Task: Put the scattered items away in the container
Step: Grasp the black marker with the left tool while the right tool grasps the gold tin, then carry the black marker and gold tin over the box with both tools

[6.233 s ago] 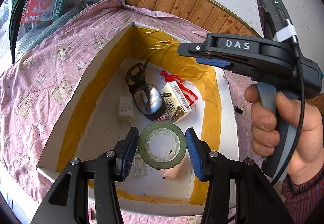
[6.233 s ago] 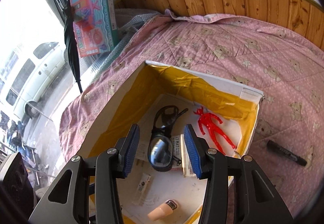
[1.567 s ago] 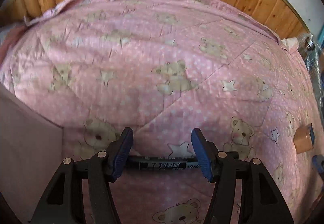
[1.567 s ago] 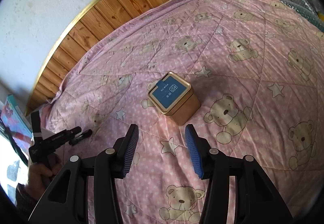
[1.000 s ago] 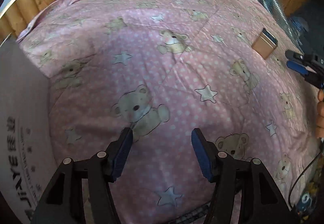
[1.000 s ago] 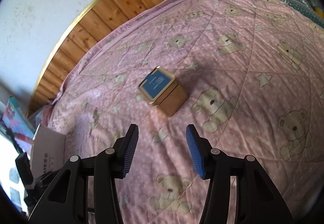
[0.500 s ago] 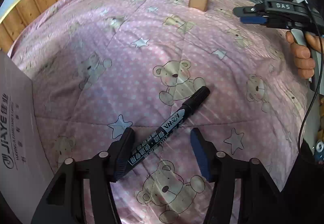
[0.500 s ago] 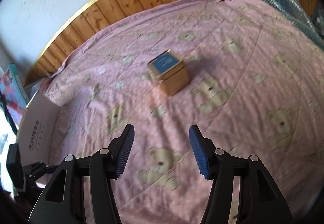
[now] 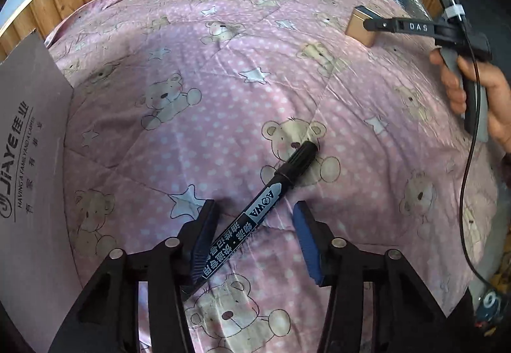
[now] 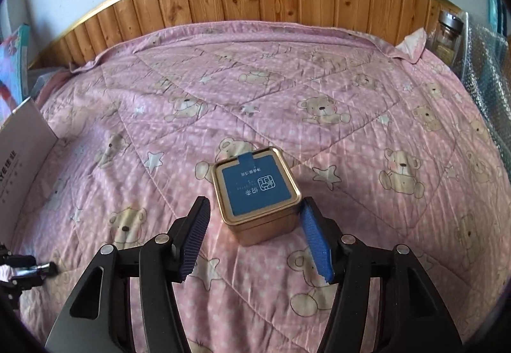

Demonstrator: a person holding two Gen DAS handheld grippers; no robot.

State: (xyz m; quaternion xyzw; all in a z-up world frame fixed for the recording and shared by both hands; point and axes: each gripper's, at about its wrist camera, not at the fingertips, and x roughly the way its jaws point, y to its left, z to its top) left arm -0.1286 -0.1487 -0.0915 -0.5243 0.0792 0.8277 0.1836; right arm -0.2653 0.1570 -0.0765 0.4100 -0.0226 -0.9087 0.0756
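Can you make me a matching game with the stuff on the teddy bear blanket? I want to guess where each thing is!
Things:
1. black marker
2. gold tin
3. cardboard box
4. glass jar

Places:
A. far corner, by the wooden wall
B. between the open right hand-held gripper fingers
C. left edge of the blanket
D. slanting between the open left hand-held gripper fingers

Pairs: 1-D, 2-B, 3-C, 4-A

A bed (image 10: 367,91) with a pink bear-print quilt is carrying a gold square tin (image 10: 257,195), a black marker (image 9: 255,212) and a cardboard box (image 9: 30,142), all lying well apart.
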